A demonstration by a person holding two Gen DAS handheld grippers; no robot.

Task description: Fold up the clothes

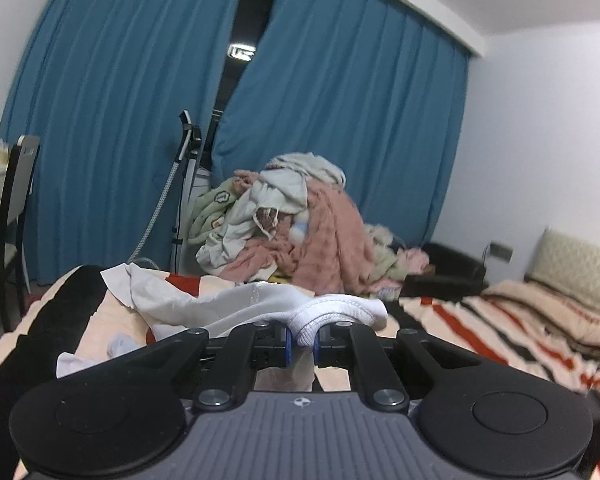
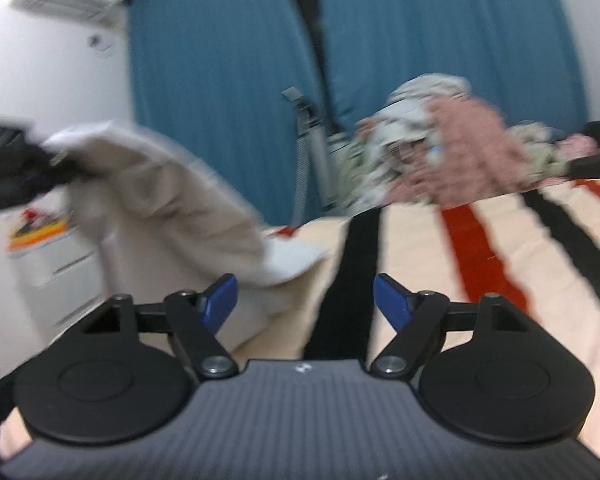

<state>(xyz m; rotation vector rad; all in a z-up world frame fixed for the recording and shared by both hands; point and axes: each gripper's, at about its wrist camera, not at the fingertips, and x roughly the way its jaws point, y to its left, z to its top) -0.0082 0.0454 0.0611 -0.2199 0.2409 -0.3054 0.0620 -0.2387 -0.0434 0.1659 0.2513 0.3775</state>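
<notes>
left gripper (image 1: 303,340): clamped tight on a ribbed white hem of the white garment (image 1: 236,312); blue pads squeezed right up against the fabric, so it's got a proper pinch on one edge

white garment: in the left view it trails away from the pinch to the left, rumpled over the striped blanket (image 1: 500,320); in the right wrist view the same pale cloth (image 2: 172,192) hangs off the left gripper (image 2: 16,168) at the far left edge and drapes down to the bed, lower end resting on the blanket; so one end is lifted, the other is down

right gripper (image 2: 305,300): wide open, nothing between the blue pads; hovering over the striped blanket (image 2: 500,248) just right of the hanging cloth; view is smeary, so it's likely mid-swing

why held like this: my guess is the lifted edge lets the piece hang so it can be spread or doubled over; the empty right gripper looks free to catch a second corner, but which corner I can't tell

stage: could be opening the piece out to lay flat, or carrying an edge over for a fold; the shot fits both

laundry pile (image 1: 284,220): big heap of pink and cream stuff past the bed, against the blue curtains (image 1: 340,100); not folded as it lies
</notes>
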